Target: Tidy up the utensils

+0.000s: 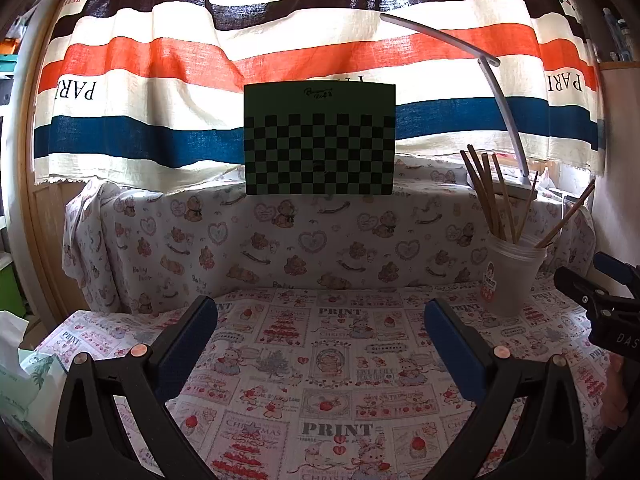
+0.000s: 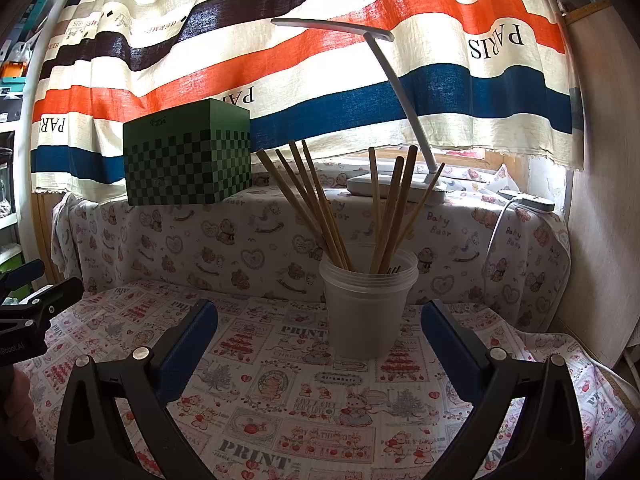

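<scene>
Closest to us in the left wrist view, our left gripper (image 1: pixel 320 316) spreads its black arms wide, the blue-padded fingers (image 1: pixel 188 344) well apart with nothing between them. Under them lies a printed tablecloth (image 1: pixel 320 364), soft cotton with red strawberries, rabbits and block lettering. At the right stands a translucent plastic cup (image 1: pixel 510 276), round and slightly tapered, with a sticker on its side and slim wooden chopsticks (image 1: pixel 486 194) fanning out of it. We see the right gripper at the far right edge. Behind, a bear-print cloth (image 1: pixel 280 236) drapes a raised ledge, a green checkered box (image 1: pixel 320 140) sits on it, and a striped curtain (image 1: pixel 160 60) glows with daylight.

From the right wrist view, our right gripper (image 2: pixel 320 316) is likewise spread wide and empty, the cup (image 2: pixel 366 308) standing just ahead between the fingers' lines, chopsticks (image 2: pixel 316 204) leaning to both sides. A white desk lamp (image 2: pixel 396 92) arcs up from the ledge behind it.
</scene>
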{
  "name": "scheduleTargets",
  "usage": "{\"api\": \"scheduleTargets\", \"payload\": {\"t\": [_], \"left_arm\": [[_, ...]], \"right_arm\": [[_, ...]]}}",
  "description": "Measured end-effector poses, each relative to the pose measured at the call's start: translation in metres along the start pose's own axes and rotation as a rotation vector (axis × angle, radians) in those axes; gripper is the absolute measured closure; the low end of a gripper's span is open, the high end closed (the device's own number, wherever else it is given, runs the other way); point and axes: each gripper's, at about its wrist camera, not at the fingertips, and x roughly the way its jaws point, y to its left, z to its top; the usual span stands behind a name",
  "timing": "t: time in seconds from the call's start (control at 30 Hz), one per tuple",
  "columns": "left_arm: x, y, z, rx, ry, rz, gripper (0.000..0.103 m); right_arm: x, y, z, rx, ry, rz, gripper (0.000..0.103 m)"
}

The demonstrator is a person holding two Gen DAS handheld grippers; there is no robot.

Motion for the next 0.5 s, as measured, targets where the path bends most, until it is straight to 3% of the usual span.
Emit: {"api": "scheduleTargets", "payload": {"t": [0.5], "left_arm": [[-0.0001,0.0029,-0.0008,-0.007,0.001,0.007,0.000]], "right_arm": [[-0.0002,-0.0005,0.0003,0.001,0.000,-0.002,0.000]]}}
